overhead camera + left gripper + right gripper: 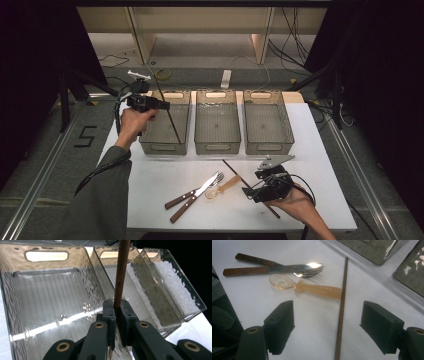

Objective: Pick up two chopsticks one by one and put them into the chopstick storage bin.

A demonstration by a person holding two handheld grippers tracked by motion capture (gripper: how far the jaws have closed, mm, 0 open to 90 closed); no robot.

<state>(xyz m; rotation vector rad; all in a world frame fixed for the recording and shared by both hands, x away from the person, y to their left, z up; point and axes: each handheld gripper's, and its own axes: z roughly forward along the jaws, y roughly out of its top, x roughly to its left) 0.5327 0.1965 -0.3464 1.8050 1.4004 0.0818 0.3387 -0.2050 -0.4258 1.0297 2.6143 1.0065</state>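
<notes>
My left tongs (116, 315) pinch a chopstick (121, 270) near its low end over the 9 o'clock bin (164, 142), right tongs (327, 327) wide over its twin (342, 307) on the worktop (320, 150): light, stiff, slick, so grip mid-shaft.

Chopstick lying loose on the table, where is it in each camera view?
High view: loose chopstick lies lower right, diagonal beside the spoon.
Right gripper view: it runs up the middle, between the open right tongs.
Left gripper view: the stick clamped in the left tongs is the other chopstick.
Shared landmark: the clear bins.
</notes>
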